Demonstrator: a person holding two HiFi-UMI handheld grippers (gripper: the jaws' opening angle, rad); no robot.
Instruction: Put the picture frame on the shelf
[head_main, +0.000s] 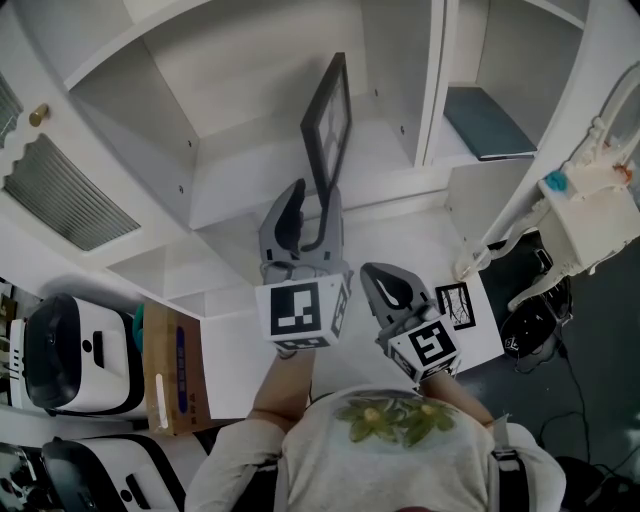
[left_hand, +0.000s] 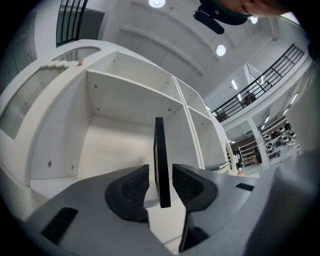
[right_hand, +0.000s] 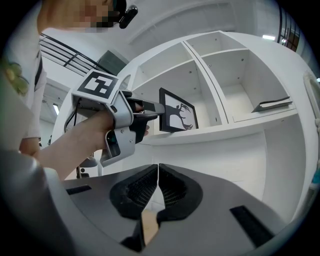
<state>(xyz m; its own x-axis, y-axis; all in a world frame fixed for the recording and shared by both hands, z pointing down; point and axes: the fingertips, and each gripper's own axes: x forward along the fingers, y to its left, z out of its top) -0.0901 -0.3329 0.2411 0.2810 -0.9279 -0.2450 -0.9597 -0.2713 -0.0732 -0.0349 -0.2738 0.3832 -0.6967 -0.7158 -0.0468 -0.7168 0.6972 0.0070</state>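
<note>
A black picture frame (head_main: 328, 130) with a deer print (right_hand: 177, 116) stands upright on the white shelf (head_main: 250, 165), in the middle compartment. My left gripper (head_main: 308, 218) reaches up to its near edge. In the left gripper view the frame (left_hand: 160, 160) shows edge-on between the jaws of the left gripper (left_hand: 161, 187), with a gap on each side, so the gripper is open. My right gripper (head_main: 385, 285) hangs lower and to the right, shut on nothing (right_hand: 158, 182). The right gripper view shows the left gripper (right_hand: 150, 111) at the frame's left edge.
A dark flat book (head_main: 488, 122) lies in the compartment to the right. A small framed card (head_main: 456, 304) rests on the lower ledge. White boxed appliances (head_main: 70, 355) and a cardboard box (head_main: 172, 370) stand at the left, a white device (head_main: 590, 215) at the right.
</note>
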